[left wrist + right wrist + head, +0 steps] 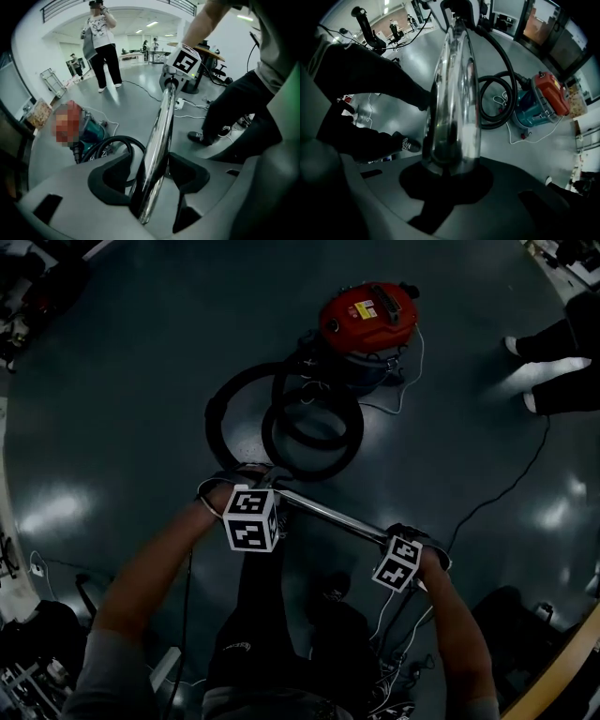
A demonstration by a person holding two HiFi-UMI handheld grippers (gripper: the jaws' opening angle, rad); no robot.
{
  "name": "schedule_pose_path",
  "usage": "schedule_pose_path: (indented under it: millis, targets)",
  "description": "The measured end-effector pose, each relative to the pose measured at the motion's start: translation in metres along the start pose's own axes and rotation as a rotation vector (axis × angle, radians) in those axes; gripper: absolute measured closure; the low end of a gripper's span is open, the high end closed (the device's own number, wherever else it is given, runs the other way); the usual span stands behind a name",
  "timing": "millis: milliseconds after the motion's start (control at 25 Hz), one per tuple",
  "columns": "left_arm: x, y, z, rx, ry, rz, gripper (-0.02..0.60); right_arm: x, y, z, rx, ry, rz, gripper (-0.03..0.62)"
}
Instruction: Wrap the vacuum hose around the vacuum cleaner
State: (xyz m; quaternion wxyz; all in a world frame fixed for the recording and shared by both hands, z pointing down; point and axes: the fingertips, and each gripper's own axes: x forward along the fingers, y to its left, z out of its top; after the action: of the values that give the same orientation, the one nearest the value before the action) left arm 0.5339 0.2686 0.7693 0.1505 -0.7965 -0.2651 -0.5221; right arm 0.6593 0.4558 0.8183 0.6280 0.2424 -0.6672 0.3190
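Person is holding chrome wand above floor, one hand-held gripper at each end. Two-point hold is probably steadying rigid tube while trailing hose gets steered.

- Right hand-held gripper is clamping wand end.
- Left hand-held gripper is sitting loose: jaws parted, wand lying between pads, seemingly guiding rather than gripping.
- Hose is lying on floor in two loops just beside vacuum cleaner, not yet going round it.

Counting: one cleaner, one hose, one wand, two grippers, one bystander standing near.

Dim head view — fisheye-warped edges.
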Motion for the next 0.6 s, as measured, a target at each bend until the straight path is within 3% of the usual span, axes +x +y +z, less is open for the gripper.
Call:
schedule_pose_path:
  millis: [160,320,480,600]
  targets:
    - [0.016,0.013,0.005,-0.2,-0.065,0.14,0.333,0.039,-0.023,-0.005,-0.034,-0.014,-0.036,0.531]
    - [0.036,0.003,-0.002,-0.393,-0.183,0.259,0.333,0.089,-0.022,-0.007,-0.069,-0.033,-0.065,0.531]
    - [0.071,-0.011,-0.045,-0.594,-0.278,0.361,0.334,0.154,-0.019,0.006,-0.079,-0.07,-0.106,0.531]
    - [0.099,-0.016,-0.085,-0.707,-0.304,0.425,0.334,0.198,-0.016,0.014,-0.085,-0.093,-0.108,0.531]
